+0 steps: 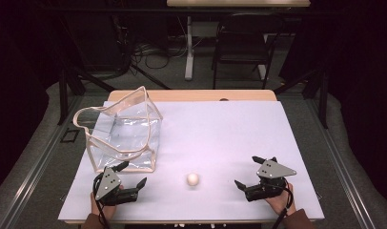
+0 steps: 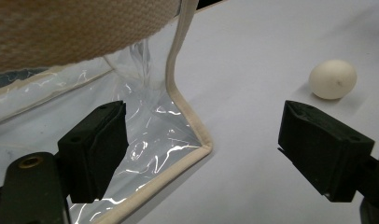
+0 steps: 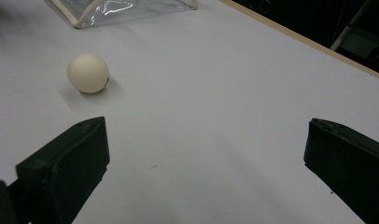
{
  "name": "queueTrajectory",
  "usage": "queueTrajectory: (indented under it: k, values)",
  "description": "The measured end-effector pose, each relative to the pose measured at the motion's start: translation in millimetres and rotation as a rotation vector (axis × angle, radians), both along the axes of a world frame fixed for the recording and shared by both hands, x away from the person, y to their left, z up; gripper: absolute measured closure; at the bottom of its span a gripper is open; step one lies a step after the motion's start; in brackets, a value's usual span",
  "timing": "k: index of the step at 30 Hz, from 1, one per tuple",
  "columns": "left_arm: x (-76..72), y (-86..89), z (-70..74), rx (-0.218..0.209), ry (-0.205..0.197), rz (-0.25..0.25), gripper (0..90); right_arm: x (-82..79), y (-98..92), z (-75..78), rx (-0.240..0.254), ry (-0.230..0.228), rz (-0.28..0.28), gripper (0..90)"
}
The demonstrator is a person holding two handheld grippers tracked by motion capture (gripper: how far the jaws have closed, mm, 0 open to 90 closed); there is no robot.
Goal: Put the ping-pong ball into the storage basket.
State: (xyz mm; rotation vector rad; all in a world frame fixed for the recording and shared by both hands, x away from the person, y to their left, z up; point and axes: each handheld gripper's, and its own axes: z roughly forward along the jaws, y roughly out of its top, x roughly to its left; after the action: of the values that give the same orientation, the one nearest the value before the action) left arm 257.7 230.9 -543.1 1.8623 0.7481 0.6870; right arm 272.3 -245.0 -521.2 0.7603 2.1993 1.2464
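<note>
- Your left tool (image 1: 133,174) rests on the surface (image 1: 229,133) with its jaws spread wide and nothing between them, right at the near corner of the clear bag (image 1: 122,136)
- Your right tool (image 1: 251,172) sits near the right front of the surface, jaws also wide and empty, pointing toward the middle
- The egg (image 1: 193,179) lies bare on the surface between the two tools, apart from both and just right of the bag's near corner
- The bag stands upright at the left with its mouth open and its cloth handles (image 1: 86,119) flopped over the rim
- This looks like the start: nothing is gripped yet, and the likely job is getting the egg into the bag
- Next, you'd bring the right tool to straddle the egg and close gently, since it is round and may roll or crack
- The left tool looks well placed to pinch the bag's rim and hold the mouth open
</note>
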Motion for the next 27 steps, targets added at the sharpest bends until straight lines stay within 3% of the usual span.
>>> queueTrajectory:
  k: [12,27]
  values:
    - [0.0,-0.2,-0.1,-0.001,-0.002,0.000,15.9,4.9,10.7,3.3,-0.031,0.023,0.017,0.0]
    - [-0.3,-0.3,-0.2,-0.002,-0.003,0.002,15.9,14.7,27.8,11.3,-0.033,0.043,0.049,0.0]
